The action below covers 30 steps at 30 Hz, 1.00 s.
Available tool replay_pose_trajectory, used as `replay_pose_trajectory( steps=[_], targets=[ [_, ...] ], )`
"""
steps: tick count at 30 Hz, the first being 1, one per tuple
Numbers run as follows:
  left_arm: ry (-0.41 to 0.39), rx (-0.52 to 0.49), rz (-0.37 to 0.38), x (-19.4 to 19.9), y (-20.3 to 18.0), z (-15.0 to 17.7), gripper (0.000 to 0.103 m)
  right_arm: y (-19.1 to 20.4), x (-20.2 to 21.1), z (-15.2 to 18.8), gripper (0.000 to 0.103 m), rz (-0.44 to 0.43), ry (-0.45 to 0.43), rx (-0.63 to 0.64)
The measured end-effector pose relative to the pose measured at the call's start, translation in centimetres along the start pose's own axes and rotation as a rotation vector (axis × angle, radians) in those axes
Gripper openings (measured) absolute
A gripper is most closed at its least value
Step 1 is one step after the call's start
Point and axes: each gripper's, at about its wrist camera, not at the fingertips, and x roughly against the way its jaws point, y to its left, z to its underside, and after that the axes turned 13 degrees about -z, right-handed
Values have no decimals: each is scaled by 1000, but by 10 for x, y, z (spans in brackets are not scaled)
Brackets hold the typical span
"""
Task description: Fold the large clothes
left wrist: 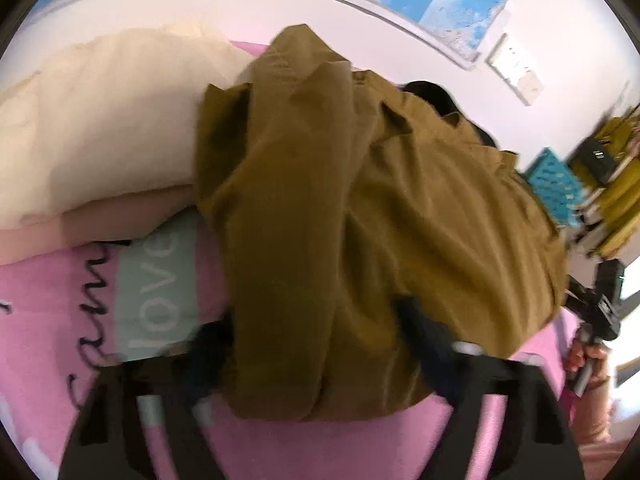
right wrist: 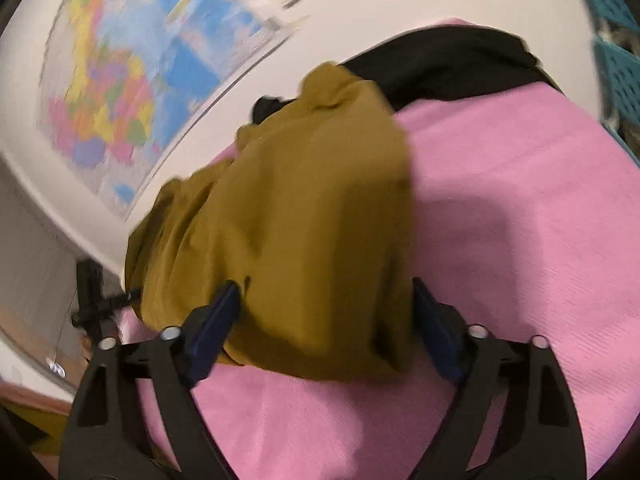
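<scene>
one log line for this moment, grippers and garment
left gripper: open around bunched mustard-brown cloth garment | right gripper: open, straddling garment's near edge | surface: pink bedspread

The word "love" in white letters stands on a pale green patch of the pink blanket, at eight o'clock; black cursive beside it is unreadable.

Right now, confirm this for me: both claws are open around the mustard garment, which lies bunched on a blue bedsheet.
One detail is wrong: the bedsheet is pink, not blue, as the right wrist view shows. The rest stands: the left claw and right claw are open around the bunched mustard garment.
</scene>
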Motion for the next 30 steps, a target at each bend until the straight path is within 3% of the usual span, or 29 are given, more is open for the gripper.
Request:
replay_pose_trajectory(
  steps=[2, 3, 4, 7, 9, 11, 13, 16, 18, 20, 21, 22, 25, 28, 30],
  targets=[
    [-2, 27, 10, 7, 3, -1, 44, 4, 0, -3, 50, -9, 16, 18],
    [-5, 43, 25, 13, 6, -1, 35, 6, 7, -8, 32, -28, 12, 27],
    [-12, 59, 52, 20, 10, -1, 30, 8, 15, -13, 22, -44, 3, 29],
    [-25, 101, 177, 49, 20, 2, 25, 30, 55, -32, 16, -39, -71, 112],
    [-26, 84, 217, 58, 18, 10, 25, 48, 80, -41, 16, -49, -121, 169],
    [32, 96, 264, 49, 19, 26, 25, 48, 88, -41, 17, -29, -122, 170],
    [87, 107, 208, 30, 23, 40, 27, 32, 74, -30, 20, 34, -41, 126],
    [82, 178, 281, 26, 35, 46, 38, 2, 62, -15, 24, 63, 11, -3],
    [61, 148, 242, 31, 30, 44, 44, -2, 66, -9, 38, 58, -16, -31],
    [50, 106, 189, 38, 22, 42, 48, 7, 74, -9, 50, 126, -42, 2],
    [35, 86, 155, 42, 17, 40, 55, 14, 82, -10, 55, 160, -71, 25],
    [12, 71, 121, 46, 11, 38, 61, 24, 89, -13, 56, 184, -108, 56],
    [-59, 29, 40, 60, -3, 29, 67, 55, 96, -24, 60, 179, -176, 163],
    [-146, -39, -53, 73, -20, 19, 68, 71, 74, -32, 60, 131, -138, 222],
    [-183, -96, -76, 75, -35, 8, 68, 74, 45, -35, 56, 135, -78, 254]
  ],
)
